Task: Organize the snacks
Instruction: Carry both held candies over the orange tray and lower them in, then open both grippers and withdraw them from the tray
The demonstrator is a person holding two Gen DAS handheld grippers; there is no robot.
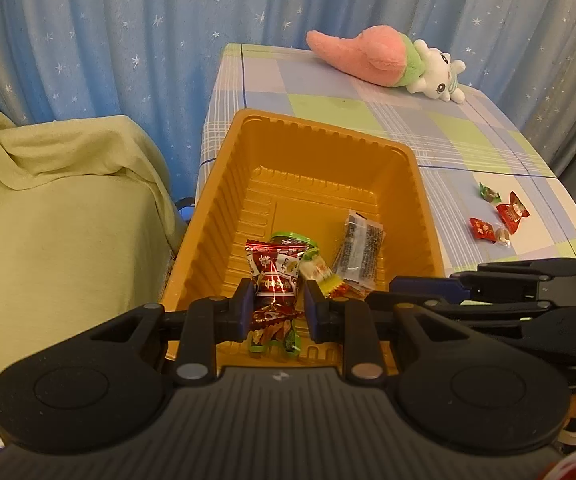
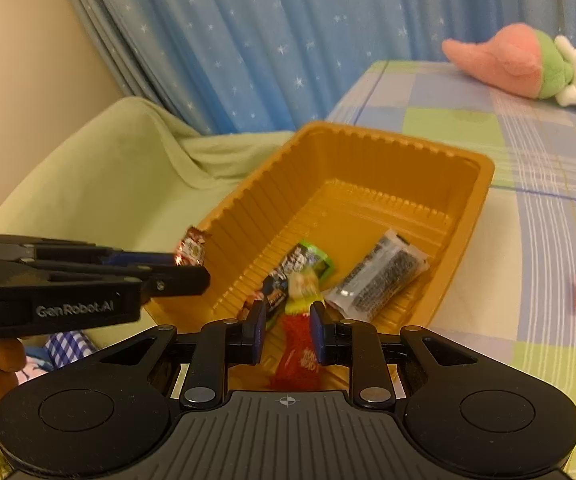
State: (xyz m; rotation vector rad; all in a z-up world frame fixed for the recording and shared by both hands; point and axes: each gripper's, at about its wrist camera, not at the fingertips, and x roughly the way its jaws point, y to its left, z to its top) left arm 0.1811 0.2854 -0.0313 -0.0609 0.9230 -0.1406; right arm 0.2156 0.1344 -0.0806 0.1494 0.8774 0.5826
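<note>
Red snack packet (image 1: 273,288) lengthwise between fingers (image 1: 245,308)

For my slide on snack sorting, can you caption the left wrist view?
Left gripper holds a red snack packet over the orange tray; loose candies wait on the checked tablecloth.

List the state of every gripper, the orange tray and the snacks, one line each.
Left gripper: shut on a dark red snack packet, over the tray.
Right gripper: shut on a red and yellow snack packet, over the tray.
Orange tray: upright, partly filled.
Clear black-print packets: lying in the tray.
Green-edged packet: lying in the tray.
Loose candies: on the tablecloth, outside the tray.
Plush toy: lying on its side.
</note>
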